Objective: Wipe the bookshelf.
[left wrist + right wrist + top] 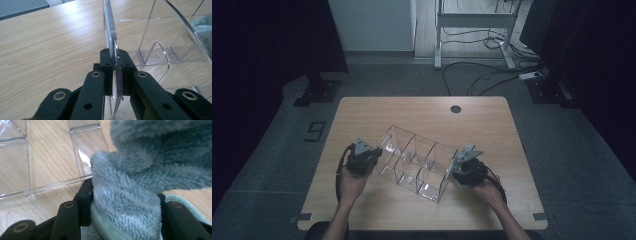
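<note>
A clear acrylic organizer (414, 162) with several compartments lies across the middle of the wooden table (362, 115). My left gripper (373, 155) is shut on the organizer's left end wall (111, 35), its black pads (106, 70) pressed on both faces of the thin clear panel. My right gripper (457, 167) is at the organizer's right end, shut on a bunched grey-blue fluffy cloth (130, 195) that bulges between its jaws. The cloth sits against the organizer's clear compartments (85, 152).
A round dark grommet (455, 108) sits near the table's far edge. Cables (482, 75) and a white frame's legs (472, 20) lie on the floor beyond the table. Bare wood lies left of the organizer (50, 50).
</note>
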